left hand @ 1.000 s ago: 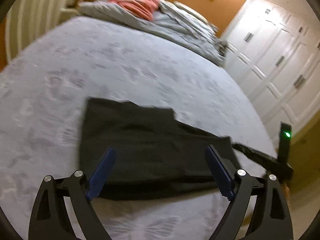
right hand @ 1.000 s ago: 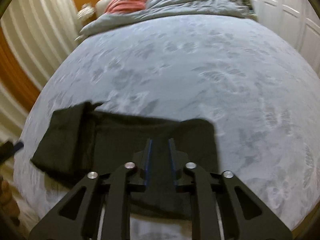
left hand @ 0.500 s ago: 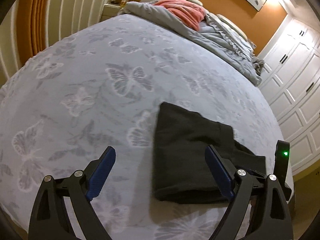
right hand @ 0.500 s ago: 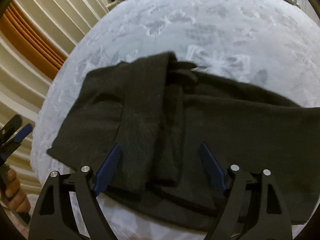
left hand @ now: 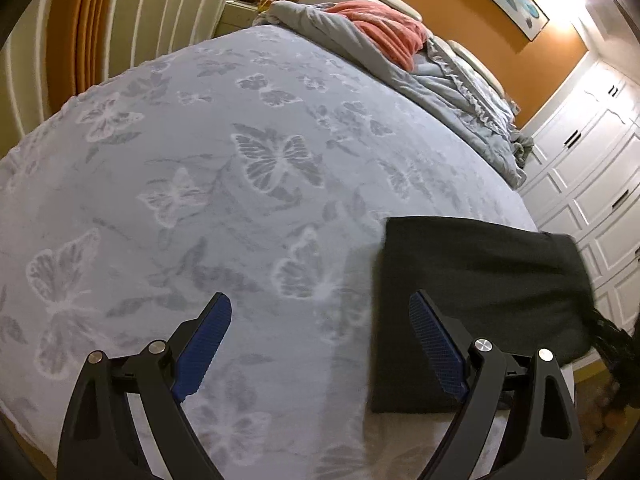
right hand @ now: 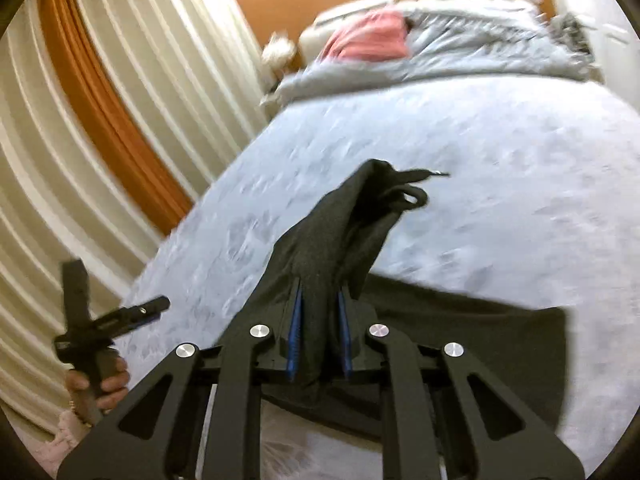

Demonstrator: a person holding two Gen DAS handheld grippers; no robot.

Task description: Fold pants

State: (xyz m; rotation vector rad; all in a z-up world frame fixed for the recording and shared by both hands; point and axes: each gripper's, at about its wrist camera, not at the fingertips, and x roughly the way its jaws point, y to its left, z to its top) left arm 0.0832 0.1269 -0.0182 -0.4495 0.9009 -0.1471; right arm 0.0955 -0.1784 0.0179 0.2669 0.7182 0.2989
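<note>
The black pants (left hand: 476,292) lie folded on the grey butterfly-print bedspread (left hand: 224,168), near the bed's front edge at the right of the left wrist view. My left gripper (left hand: 320,340) is open and empty, just left of the pants, its right finger over their edge. In the right wrist view my right gripper (right hand: 319,328) is shut on a bunched fold of the pants (right hand: 340,232) and holds it raised off the bed, while the rest of the pants (right hand: 480,344) stays flat. The left gripper shows there too, at the left (right hand: 116,320), held in a hand.
A crumpled grey duvet (left hand: 420,64) and a coral blanket (left hand: 384,28) lie at the head of the bed. Cream and orange curtains (right hand: 100,100) hang at the left. White wardrobe doors (left hand: 592,168) stand at the right.
My right gripper has closed on the pants and lifted a fold up off the bed. My left gripper has swung further left, off the pants, still open.
</note>
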